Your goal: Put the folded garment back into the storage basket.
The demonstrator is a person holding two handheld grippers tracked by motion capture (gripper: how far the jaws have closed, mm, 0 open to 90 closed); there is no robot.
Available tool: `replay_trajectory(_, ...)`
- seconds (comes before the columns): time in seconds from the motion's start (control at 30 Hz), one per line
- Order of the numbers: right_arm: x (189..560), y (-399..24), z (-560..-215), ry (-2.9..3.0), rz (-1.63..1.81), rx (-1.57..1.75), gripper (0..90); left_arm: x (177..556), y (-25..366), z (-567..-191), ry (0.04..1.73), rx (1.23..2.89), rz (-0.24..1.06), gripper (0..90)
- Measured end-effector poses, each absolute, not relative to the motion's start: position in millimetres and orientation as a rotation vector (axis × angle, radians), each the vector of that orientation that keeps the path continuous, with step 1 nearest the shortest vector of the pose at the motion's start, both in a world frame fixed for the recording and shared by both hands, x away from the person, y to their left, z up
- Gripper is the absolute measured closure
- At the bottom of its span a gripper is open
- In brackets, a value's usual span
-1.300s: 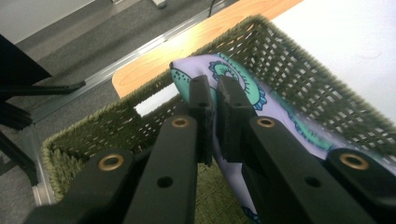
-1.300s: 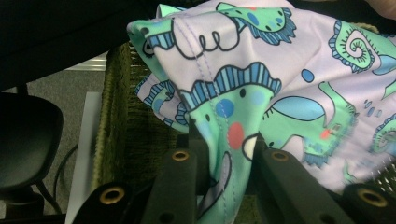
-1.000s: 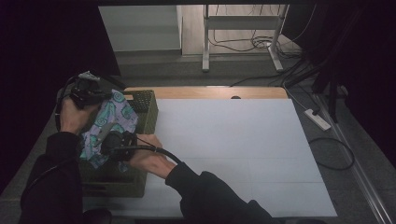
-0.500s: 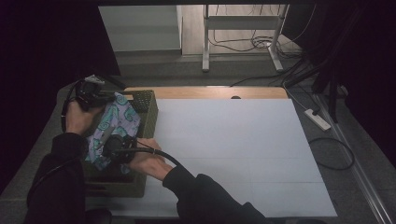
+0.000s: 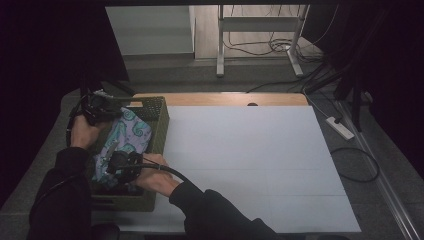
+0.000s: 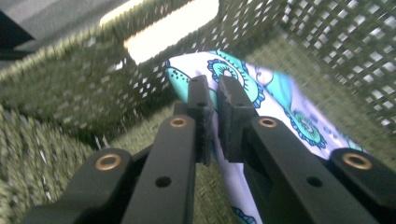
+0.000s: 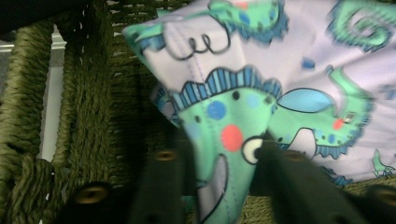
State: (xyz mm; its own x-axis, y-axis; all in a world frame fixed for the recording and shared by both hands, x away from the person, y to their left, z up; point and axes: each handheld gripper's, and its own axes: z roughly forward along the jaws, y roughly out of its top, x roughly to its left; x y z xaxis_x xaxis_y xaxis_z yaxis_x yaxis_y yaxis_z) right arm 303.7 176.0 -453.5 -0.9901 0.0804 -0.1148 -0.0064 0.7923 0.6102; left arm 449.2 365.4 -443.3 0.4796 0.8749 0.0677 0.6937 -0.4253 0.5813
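Note:
A cloth [image 5: 125, 137] printed with green and blue dinosaurs lies in a green woven basket [image 5: 161, 125] at the table's left edge. At the basket's far end, my left gripper [image 5: 110, 115] is shut on the cloth's edge. In the left gripper view the jaws [image 6: 215, 100] pinch that cloth [image 6: 280, 98] above the basket floor [image 6: 70, 79]. My right gripper [image 5: 112, 168] is at the near end. Its jaws [image 7: 224, 158] have just been opening and stand apart, with a fold of the cloth [image 7: 280, 60] loose between them. The basket wall [image 7: 28, 102] rises beside it.
A white tabletop [image 5: 250, 155] spreads to the right of the basket, with a wooden strip [image 5: 230, 98] along its back edge. On the floor to the right lie a power strip [image 5: 340, 127] and cables [image 5: 360, 165]. Metal frame legs [image 5: 220, 45] stand behind the table.
Both hands have sunk a little and the cloth has gone down deeper into the basket. The right gripper's jaws have parted.

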Motion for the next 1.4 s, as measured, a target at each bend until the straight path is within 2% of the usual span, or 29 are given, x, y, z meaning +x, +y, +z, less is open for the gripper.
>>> replay_trajectory(0.03,303.7,176.0,-453.5,2.845,0.969,0.059,65.4,449.2,365.4,-443.3,1.298,2.247,0.501,81.8)
replay_trajectory(0.07,303.7,176.2,-452.8,2.867,0.983,0.066,53.0,450.1,368.6,-448.6,1.337,2.242,0.512,77.3)
replay_trajectory(0.1,303.7,176.2,-452.8,2.867,0.983,0.066,53.0,450.1,368.6,-448.6,1.337,2.242,0.512,68.8)
replay_trajectory(0.13,302.6,174.8,-451.5,2.861,1.006,0.073,42.9,452.0,373.4,-452.2,1.403,2.226,0.492,64.6)
replay_trajectory(0.17,302.6,174.8,-451.5,2.861,1.006,0.073,42.9,452.0,373.4,-452.2,1.403,2.226,0.492,62.0)
replay_trajectory(0.2,303.5,173.4,-449.6,2.863,1.029,0.078,35.4,451.8,375.4,-453.3,1.421,2.221,0.503,56.9)
replay_trajectory(0.23,303.5,173.4,-449.6,2.863,1.029,0.078,35.4,451.8,377.7,-453.9,1.441,2.21,0.493,56.9)
replay_trajectory(0.27,304.9,171.5,-447.4,2.858,1.042,0.089,31.3,451.5,379.6,-454.1,1.457,2.198,0.489,50.1)
replay_trajectory(0.3,304.9,171.5,-447.4,2.858,1.042,0.089,31.3,450.5,380.8,-453.5,1.46,2.188,0.485,50.1)
replay_trajectory(0.33,307.5,168.8,-445.1,2.853,1.045,0.108,28.5,449.0,381.4,-451.7,1.458,2.179,0.488,44.9)
replay_trajectory(0.5,314.9,160.5,-441.0,2.871,1.088,0.162,26.4,446.0,381.0,-448.5,1.455,2.162,0.487,36.5)
replay_trajectory(1.1,330.6,119.8,-420.3,2.819,1.165,0.263,16.3,433.9,367.7,-443.9,1.418,2.097,0.411,21.0)
replay_trajectory(1.4,339.5,101.9,-417.9,2.807,1.182,0.337,13.3,425.6,359.1,-438.5,1.389,2.071,0.403,9.8)
